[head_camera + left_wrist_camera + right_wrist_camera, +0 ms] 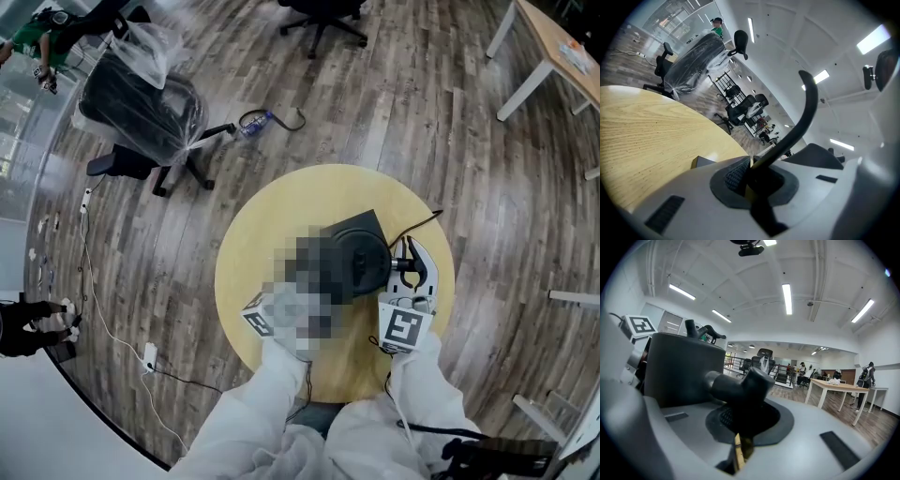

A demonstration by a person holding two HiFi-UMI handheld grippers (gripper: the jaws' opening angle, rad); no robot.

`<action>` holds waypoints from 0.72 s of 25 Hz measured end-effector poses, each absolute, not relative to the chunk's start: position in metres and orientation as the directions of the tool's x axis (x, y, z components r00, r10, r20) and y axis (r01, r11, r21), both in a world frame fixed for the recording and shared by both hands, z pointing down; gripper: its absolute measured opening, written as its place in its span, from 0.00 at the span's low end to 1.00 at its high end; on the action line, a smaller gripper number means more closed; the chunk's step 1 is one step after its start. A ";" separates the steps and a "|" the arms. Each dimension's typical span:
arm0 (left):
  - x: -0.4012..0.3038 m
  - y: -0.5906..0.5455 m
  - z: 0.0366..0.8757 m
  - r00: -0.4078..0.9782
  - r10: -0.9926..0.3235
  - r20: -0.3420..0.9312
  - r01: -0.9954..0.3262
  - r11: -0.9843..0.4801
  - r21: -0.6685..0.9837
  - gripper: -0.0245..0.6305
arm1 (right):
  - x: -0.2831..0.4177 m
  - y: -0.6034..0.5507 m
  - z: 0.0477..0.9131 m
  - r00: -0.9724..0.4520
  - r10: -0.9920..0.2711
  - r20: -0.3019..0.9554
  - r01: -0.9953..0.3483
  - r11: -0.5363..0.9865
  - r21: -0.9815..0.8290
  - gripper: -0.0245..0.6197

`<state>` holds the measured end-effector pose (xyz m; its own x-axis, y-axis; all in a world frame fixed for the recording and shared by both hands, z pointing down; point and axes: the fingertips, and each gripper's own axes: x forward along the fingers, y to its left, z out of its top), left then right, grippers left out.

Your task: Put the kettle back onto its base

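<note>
Right gripper (738, 430) clamps kettle (679, 366) handle (740, 385), left gripper (750, 180) pinches a curved black bar (806, 112); keep level, release only once seated on base

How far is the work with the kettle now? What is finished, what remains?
Seemingly done: the kettle is down at the table, where a flat dark corner, likely its base, shows. In hand: the right claw is shut on its black handle, the left claw on a curved black bar. Left: check that it is seated, which I cannot tell, then release.
</note>
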<state>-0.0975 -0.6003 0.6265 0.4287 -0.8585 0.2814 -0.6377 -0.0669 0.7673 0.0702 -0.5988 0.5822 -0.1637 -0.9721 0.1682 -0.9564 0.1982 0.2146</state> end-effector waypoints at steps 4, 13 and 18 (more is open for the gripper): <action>-0.100 -0.602 0.627 0.422 -0.864 0.275 -0.635 -0.065 0.770 0.07 | 0.068 -0.600 0.582 -0.164 -0.974 0.159 -0.955 0.197 0.223 0.08; -0.100 -0.604 0.627 0.432 -0.864 0.258 -0.631 -0.085 0.771 0.06 | 0.068 -0.599 0.584 -0.148 -0.978 0.148 -0.957 0.179 0.228 0.08; -0.104 -0.608 0.629 0.423 -0.872 0.249 -0.617 -0.076 0.783 0.06 | 0.062 -0.603 0.583 -0.168 -0.977 0.134 -0.944 0.198 0.264 0.08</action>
<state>-0.1036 -0.6079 0.6294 0.4227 -0.8715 0.2486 -0.6174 -0.0761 0.7830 0.0624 -0.6027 0.5825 -0.1676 -0.9767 0.1340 -0.9438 0.1983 0.2645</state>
